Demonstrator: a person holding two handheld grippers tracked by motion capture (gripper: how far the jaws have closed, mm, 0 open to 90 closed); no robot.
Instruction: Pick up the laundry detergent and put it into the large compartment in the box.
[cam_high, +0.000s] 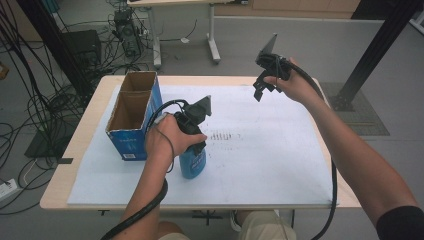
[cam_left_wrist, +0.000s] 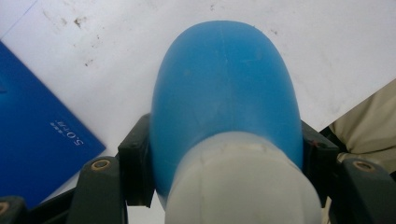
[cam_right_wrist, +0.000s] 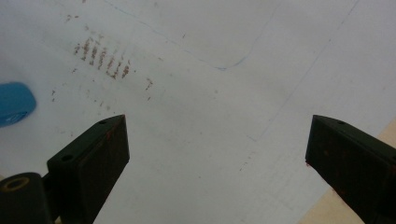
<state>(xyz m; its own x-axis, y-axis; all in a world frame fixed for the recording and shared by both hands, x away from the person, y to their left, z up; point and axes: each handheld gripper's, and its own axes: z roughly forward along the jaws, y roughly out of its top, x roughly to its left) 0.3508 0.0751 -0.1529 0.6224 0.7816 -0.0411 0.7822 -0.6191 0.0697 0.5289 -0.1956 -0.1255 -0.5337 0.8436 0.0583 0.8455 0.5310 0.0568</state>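
The table (cam_high: 75, 165) carries one white sheet (cam_high: 280, 165) over most of its top. One blue cardboard box (cam_high: 131, 116), open at the top and divided into two compartments, stands at the sheet's left edge.

Left forearm: enters from the bottom of the high view and angles up toward the centre-left of the sheet. The left hand (cam_high: 162, 140) wraps the body of the left gripper (cam_high: 196, 150), which points down at the table. Its jaws are clamped on either side of one blue bottle (cam_left_wrist: 224, 93), just below the bottle's white cap (cam_left_wrist: 238, 182). The pads (cam_left_wrist: 135, 163) press against the blue shoulder on both sides. The bottle stands on the sheet just right of the box, near the front edge of the table.

Right forearm: enters from the lower right and extends toward the far right corner of the table, raised above the surface. The right hand (cam_high: 292, 85) holds the right gripper (cam_right_wrist: 217, 144) well apart from the bottle. Its jaws are spread wide with nothing between them.

One patch of short brown marks (cam_right_wrist: 105, 58) lies on the sheet near the bottle.
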